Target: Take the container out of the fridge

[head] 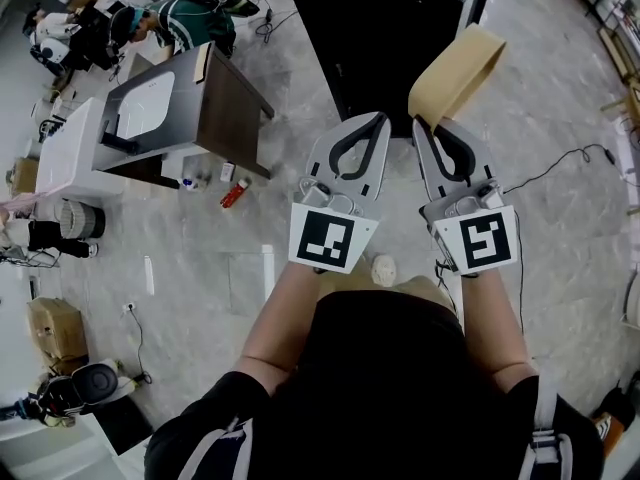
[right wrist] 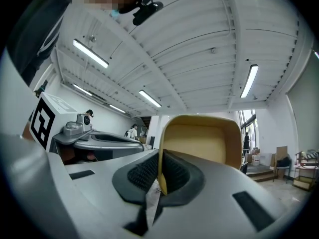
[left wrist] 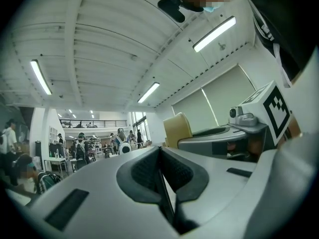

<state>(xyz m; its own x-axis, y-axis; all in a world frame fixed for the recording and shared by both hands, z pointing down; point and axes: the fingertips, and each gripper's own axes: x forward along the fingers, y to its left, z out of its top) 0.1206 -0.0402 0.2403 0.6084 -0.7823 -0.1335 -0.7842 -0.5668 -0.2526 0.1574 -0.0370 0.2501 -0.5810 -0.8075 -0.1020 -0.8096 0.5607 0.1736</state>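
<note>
Grey marbled floor [head: 200, 288], small red object [head: 234, 192] (lying flat), black cable [head: 560, 162], cardboard box [head: 55, 330]

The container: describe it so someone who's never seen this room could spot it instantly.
Find the black fridge at the top of the head view. Just in front, the right gripper pinches the rim of the container: a tan, shallow, round-cornered tray, the only tan thing against that black front.

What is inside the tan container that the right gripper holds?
The container looks empty: a bare tan bottom and walls. Its near edge is covered by the right gripper, shut on its rim, so that strip cannot be checked.
</note>
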